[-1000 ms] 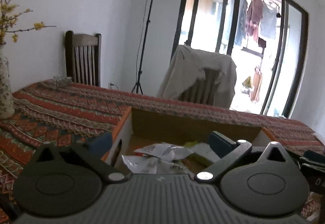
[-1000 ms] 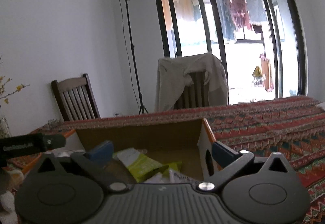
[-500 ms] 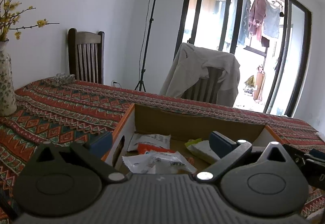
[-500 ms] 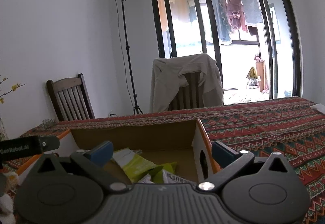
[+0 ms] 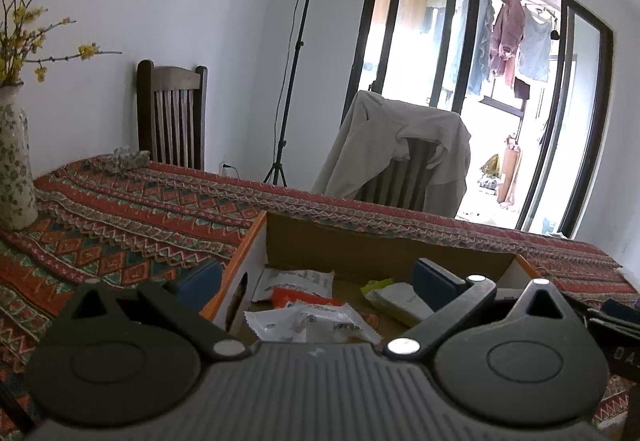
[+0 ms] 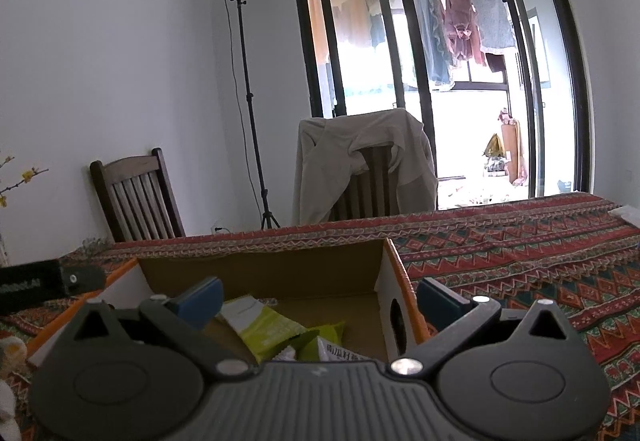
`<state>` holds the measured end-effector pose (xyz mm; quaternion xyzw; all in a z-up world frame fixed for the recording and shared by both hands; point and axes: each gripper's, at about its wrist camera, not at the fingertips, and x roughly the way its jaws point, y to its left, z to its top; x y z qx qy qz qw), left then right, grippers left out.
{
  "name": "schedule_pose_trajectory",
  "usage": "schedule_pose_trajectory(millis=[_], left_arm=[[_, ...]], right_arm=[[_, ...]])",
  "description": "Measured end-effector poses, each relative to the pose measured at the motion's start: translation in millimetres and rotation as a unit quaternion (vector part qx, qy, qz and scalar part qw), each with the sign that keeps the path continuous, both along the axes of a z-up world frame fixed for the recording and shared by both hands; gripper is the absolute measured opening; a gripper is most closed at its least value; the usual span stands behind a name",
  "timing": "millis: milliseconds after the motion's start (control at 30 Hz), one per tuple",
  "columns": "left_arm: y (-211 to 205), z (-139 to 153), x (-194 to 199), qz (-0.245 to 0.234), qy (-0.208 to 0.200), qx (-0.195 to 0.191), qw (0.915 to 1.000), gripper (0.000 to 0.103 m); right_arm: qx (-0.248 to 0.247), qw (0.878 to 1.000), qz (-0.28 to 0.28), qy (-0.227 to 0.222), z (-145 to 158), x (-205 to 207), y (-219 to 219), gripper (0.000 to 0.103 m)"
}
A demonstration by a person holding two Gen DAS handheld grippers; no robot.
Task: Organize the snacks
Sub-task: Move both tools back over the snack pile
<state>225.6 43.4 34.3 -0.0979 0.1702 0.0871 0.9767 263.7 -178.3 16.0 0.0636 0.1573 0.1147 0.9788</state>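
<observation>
An open cardboard box [image 5: 384,245] with orange rims stands on the patterned tablecloth. It holds several snack packets: a clear white one [image 5: 308,325], an orange one [image 5: 300,297] and a green-white one [image 5: 392,297]. My left gripper [image 5: 316,281] is open and empty, its fingers straddling the box's left wall. In the right wrist view the same box [image 6: 280,269] holds green packets [image 6: 276,329]. My right gripper [image 6: 320,297] is open and empty, straddling the box's right wall.
A flowered vase [image 5: 14,161] with yellow branches stands at the table's left. Two chairs, one draped with a beige jacket [image 5: 400,149], and a lamp tripod [image 5: 288,81] stand behind the table. The other gripper's body shows at the left [image 6: 44,281].
Both grippers have risen and tilted back a little, so more of the box's inside shows. The packets lie still. Both grippers stay open.
</observation>
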Motion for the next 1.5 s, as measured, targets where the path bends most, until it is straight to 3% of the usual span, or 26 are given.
schedule_pose_trajectory(millis=[267, 467, 767, 900, 1133, 1267, 1500], left_arm=[[2.8, 19.5, -14.1, 0.007, -0.002, 0.0, 1.0, 0.103], [10.8, 24.8, -44.0, 0.002, 0.019, -0.002, 0.9998, 0.103], [33.3, -17.3, -105.3, 0.021, 0.066, 0.032, 0.9971, 0.103], [45.0, -37.4, -121.7, 0.029, 0.089, 0.014, 0.9955, 0.103], [48.7, -33.9, -135.9, 0.018, 0.08, -0.002, 0.9967, 0.103], [40.8, -33.6, -144.3, -0.001, 0.079, -0.011, 0.9968, 0.103], [31.6, -40.9, -159.0, -0.021, 0.083, -0.009, 0.9963, 0.103]], right_arm=[[0.01, 1.0, 0.0, -0.011, 4.4, -6.2, -7.0, 0.103], [0.017, 1.0, 0.001, -0.012, 6.3, -8.0, -9.4, 0.103], [0.009, 1.0, 0.006, -0.014, 5.7, -11.3, -6.7, 0.103], [-0.009, 1.0, 0.019, -0.012, 18.4, -16.9, -3.2, 0.103], [-0.056, 0.998, 0.03, -0.01, 40.0, -67.8, -1.4, 0.103], [-0.068, 0.997, 0.032, 0.006, 34.6, -92.9, -6.0, 0.103], [-0.046, 0.998, 0.029, 0.044, 9.2, -128.2, -24.4, 0.103]])
